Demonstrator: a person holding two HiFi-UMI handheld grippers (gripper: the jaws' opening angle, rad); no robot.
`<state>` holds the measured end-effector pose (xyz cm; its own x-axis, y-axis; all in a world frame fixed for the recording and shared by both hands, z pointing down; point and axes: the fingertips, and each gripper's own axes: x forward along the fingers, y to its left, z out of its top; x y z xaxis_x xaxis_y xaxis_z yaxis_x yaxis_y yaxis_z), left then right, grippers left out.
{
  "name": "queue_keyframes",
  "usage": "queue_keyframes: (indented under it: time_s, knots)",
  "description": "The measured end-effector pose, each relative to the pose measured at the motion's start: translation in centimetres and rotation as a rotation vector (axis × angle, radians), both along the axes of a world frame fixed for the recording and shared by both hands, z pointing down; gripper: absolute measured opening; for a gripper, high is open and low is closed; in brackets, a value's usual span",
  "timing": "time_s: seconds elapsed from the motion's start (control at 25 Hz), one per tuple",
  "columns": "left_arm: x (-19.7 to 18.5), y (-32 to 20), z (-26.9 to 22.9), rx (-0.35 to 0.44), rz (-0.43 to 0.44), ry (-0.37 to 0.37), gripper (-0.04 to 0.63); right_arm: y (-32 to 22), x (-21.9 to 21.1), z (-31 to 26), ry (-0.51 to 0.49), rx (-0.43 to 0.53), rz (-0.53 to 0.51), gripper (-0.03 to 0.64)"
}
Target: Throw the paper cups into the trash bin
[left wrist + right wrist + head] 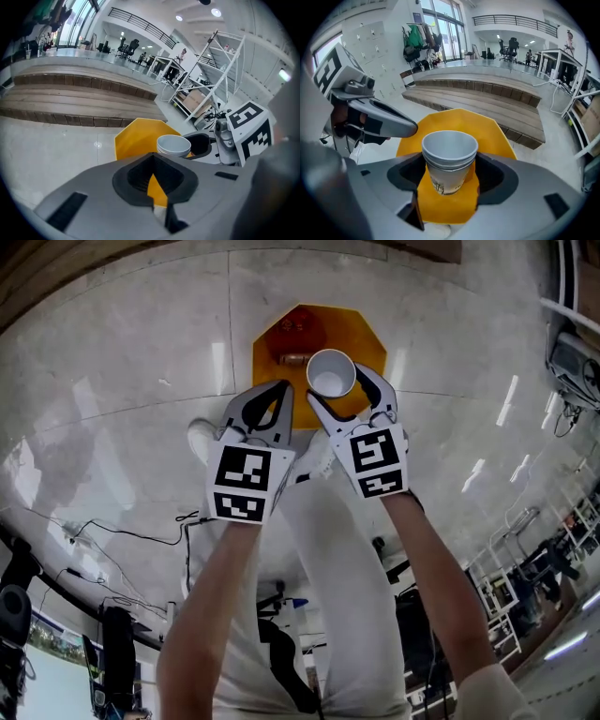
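My right gripper [343, 390] is pinched on the paper cups [449, 159], which look like a nested stack of at least two, judging by the doubled rim. It holds them upright, mouth up, over the yellow trash bin [370, 338]. The left gripper [279, 388] sits just beside it with its jaws pressed together on nothing; only the bin's yellow shows through the loop they form. The main risk I see is aim. From the head view the cups appear over the near-right part of the opening rather than its middle, and that view looks steeply down from above, so I can't judge how high they hang. If I let go from here, cups this light could catch the rim and tip out onto the glossy floor [122, 352]. The stack could also split on release: one cup might cling to a jaw pad while the other falls, or the two might drift apart on the way down. The left gripper is close enough that a sideways swing of my right could knock the cups askew. I would centre over the opening before spreading the jaws.
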<state>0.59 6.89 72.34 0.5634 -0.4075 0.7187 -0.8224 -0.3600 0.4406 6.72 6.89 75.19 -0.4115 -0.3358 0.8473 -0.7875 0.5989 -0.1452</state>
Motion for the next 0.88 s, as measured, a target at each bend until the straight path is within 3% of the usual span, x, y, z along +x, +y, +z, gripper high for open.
queue_keyframes:
  time_s: [0.28, 0.44, 0.68, 0.88]
  knots:
    - [0.2, 1.1, 1.6, -0.043, 0.0, 0.005, 0.003, 0.6, 0.6, 1.4, 0.016, -0.05, 0.042, 0.342]
    - [0.9, 1.2, -1.7, 0.004, 0.025, 0.035, 0.003, 0.6, 1.0, -1.0, 0.009, -0.032, 0.062, 0.347]
    - [1.4, 1.8, -10.7, 0.041, 0.054, 0.068, 0.003, 1.0, 0.0, -10.6, -0.057, 0.017, 0.03, 0.235]
    - [2.3, 1.6, -20.8, 0.094, 0.101, 0.105, 0.003, 0.6, -0.2, -21.4, -0.121, 0.064, 0.081, 0.115]
